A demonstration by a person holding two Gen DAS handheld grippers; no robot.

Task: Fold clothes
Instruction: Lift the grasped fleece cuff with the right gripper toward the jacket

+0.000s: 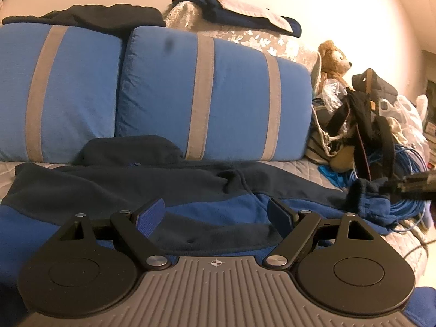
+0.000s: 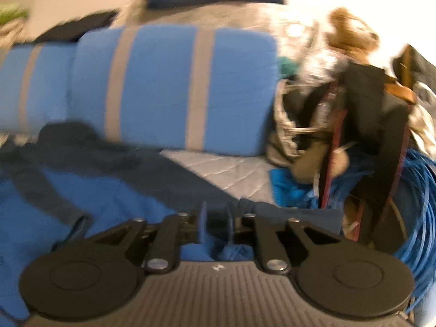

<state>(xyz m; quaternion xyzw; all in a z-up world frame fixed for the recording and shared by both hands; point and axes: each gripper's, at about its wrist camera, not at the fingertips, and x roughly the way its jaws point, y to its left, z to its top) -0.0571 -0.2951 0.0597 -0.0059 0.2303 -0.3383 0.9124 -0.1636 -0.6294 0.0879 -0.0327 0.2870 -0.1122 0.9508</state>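
A fleece jacket (image 1: 109, 190) in blue and navy lies spread on the quilted grey cover (image 2: 231, 174), its hood toward the cushions. My left gripper (image 1: 215, 212) hovers over the jacket's middle, jaws wide apart with nothing between them. At the right edge of the left wrist view, my right gripper (image 1: 392, 185) holds the jacket's sleeve cuff (image 1: 365, 193), which stands bunched and raised off the cover. The right wrist view is blurred. There my right gripper (image 2: 216, 212) has its jaws close together with dark fleece between them, and the sleeve (image 2: 177, 179) runs away to the upper left.
Two blue cushions with grey stripes (image 1: 212, 95) back the seat, with dark clothes draped on top. To the right stand a teddy bear (image 1: 333, 60), a heap of bags and straps (image 1: 362, 114) and a coil of blue cable (image 2: 419, 190).
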